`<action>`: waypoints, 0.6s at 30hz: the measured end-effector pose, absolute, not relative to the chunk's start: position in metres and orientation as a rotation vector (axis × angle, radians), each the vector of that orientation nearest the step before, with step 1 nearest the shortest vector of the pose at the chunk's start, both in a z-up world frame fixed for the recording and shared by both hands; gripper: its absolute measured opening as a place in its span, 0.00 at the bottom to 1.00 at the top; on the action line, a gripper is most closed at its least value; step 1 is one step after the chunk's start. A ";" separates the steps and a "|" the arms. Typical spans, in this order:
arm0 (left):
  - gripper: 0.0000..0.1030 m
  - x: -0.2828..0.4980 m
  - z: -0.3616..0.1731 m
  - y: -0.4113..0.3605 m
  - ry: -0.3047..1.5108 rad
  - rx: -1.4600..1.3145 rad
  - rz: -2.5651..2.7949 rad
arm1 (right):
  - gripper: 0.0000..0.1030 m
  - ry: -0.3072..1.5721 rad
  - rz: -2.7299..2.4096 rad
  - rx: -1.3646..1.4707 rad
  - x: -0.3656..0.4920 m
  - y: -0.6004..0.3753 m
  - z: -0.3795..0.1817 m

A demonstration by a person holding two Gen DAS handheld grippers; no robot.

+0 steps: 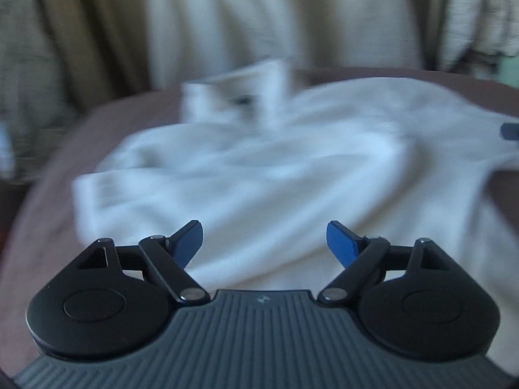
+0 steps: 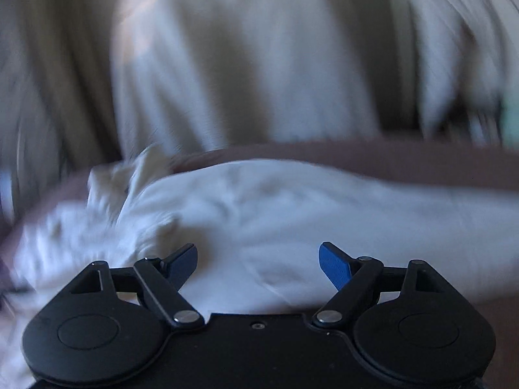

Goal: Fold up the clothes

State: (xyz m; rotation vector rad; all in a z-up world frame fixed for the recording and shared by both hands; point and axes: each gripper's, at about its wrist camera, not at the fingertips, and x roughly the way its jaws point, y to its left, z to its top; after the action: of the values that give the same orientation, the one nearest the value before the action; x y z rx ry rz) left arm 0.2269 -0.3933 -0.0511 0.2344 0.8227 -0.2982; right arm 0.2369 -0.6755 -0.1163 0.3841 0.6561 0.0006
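Observation:
A white collared shirt (image 1: pixel 275 168) lies rumpled on a brown surface (image 1: pixel 107 116), its collar (image 1: pixel 236 94) at the far side. My left gripper (image 1: pixel 264 240) is open and empty just above the shirt's near part. The shirt also shows in the right wrist view (image 2: pixel 259 214), with the collar (image 2: pixel 129 175) at the left. My right gripper (image 2: pixel 258 262) is open and empty over the shirt's near edge. A blue fingertip of the right gripper (image 1: pixel 509 131) shows at the right edge of the left wrist view. Both views are blurred.
Beige and cream curtains (image 1: pixel 227 22) hang behind the brown surface. They also fill the back of the right wrist view (image 2: pixel 246 58). A pale green object (image 1: pixel 509 71) sits at the far right edge.

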 end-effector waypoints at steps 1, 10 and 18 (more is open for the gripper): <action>0.81 0.231 -0.053 -0.410 0.836 0.219 -0.342 | 0.83 0.667 -0.013 0.493 0.231 -0.701 -0.122; 0.78 0.252 -0.065 -0.557 0.835 0.270 -0.628 | 0.84 0.606 -0.311 0.814 0.172 -0.854 -0.168; 0.55 0.248 -0.114 -0.641 0.992 0.424 -0.637 | 0.85 0.508 -0.428 0.971 0.161 -0.887 -0.213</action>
State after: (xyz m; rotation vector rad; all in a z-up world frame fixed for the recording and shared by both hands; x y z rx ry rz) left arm 0.2477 -0.6408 -0.1144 0.4239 0.9916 -0.6369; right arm 0.1613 -0.8873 -0.2132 0.9711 0.5078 -0.4279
